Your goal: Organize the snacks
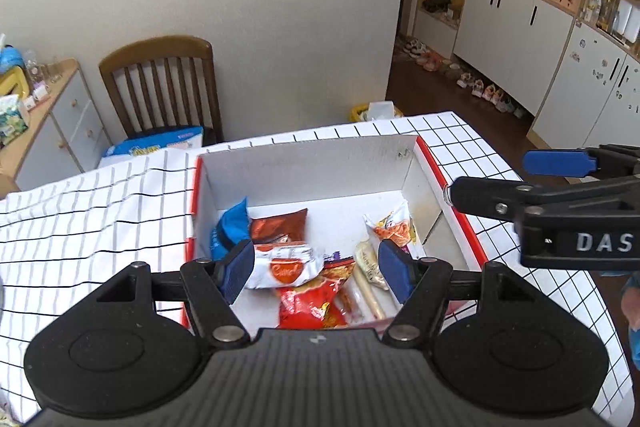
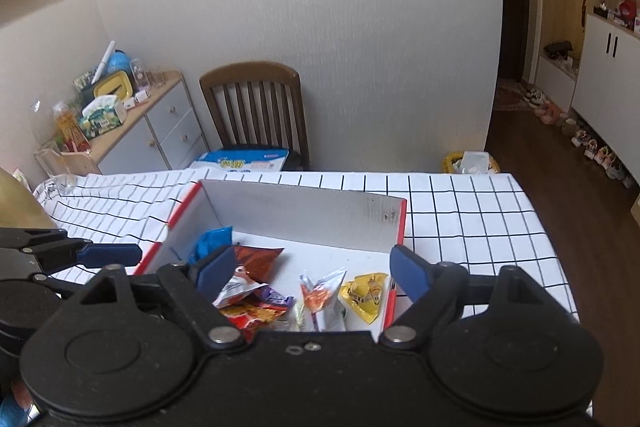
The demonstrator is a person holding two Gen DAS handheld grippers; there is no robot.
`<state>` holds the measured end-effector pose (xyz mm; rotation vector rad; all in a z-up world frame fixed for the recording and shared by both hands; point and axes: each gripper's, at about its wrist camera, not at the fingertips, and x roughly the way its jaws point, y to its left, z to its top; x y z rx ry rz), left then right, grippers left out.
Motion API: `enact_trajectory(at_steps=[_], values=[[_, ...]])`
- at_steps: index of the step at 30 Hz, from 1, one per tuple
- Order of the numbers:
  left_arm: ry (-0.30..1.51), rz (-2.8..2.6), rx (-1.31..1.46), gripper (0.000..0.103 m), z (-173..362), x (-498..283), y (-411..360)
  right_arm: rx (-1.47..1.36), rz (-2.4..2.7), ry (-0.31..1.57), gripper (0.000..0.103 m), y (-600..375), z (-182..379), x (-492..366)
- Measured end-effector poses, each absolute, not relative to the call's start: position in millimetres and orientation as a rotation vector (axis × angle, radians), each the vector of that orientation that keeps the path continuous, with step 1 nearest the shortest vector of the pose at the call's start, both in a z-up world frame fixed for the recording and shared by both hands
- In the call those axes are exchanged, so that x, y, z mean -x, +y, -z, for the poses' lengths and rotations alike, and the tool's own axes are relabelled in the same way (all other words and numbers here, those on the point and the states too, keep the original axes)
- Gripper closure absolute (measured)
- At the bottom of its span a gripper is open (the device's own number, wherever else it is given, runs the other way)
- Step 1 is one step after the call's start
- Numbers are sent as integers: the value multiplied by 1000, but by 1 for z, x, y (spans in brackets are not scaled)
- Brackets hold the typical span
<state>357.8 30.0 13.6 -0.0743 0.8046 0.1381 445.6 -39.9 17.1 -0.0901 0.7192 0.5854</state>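
A white cardboard box with red rim (image 1: 304,167) (image 2: 296,207) sits on the checked tablecloth and holds several snack packets. Among them are a blue bag (image 1: 230,223) (image 2: 212,241), a brown-red packet (image 1: 280,225) (image 2: 256,257), a white-and-orange packet (image 1: 282,267), a red chips bag (image 1: 310,301) (image 2: 256,315) and a yellow packet (image 2: 366,293). My left gripper (image 1: 316,267) is open and empty above the box's near end. My right gripper (image 2: 314,271) is open and empty over the box. It also shows in the left wrist view (image 1: 556,163) beside the box's right wall.
The table (image 1: 80,211) (image 2: 472,211) has a white cloth with black grid lines. A wooden chair (image 1: 160,87) (image 2: 256,107) with a blue package on its seat stands behind it. A low cabinet (image 2: 152,123) with clutter stands at the left. White cupboards (image 1: 512,27) and shoes line the right.
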Motion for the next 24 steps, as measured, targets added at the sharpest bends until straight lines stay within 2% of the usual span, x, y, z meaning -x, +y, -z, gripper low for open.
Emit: enact_trajectory(at_steps=[10,14,24], values=[[718,-135,34,35,-35,-301,27,92,-609,617,8,-52,-40,-392],[693,-130,53,28,-41,-280,29,93,-625,577,3,-55,-46,-373],[678,-162,111,28,-46,-242,43,84,-662,534,0,-61,-52,-333]])
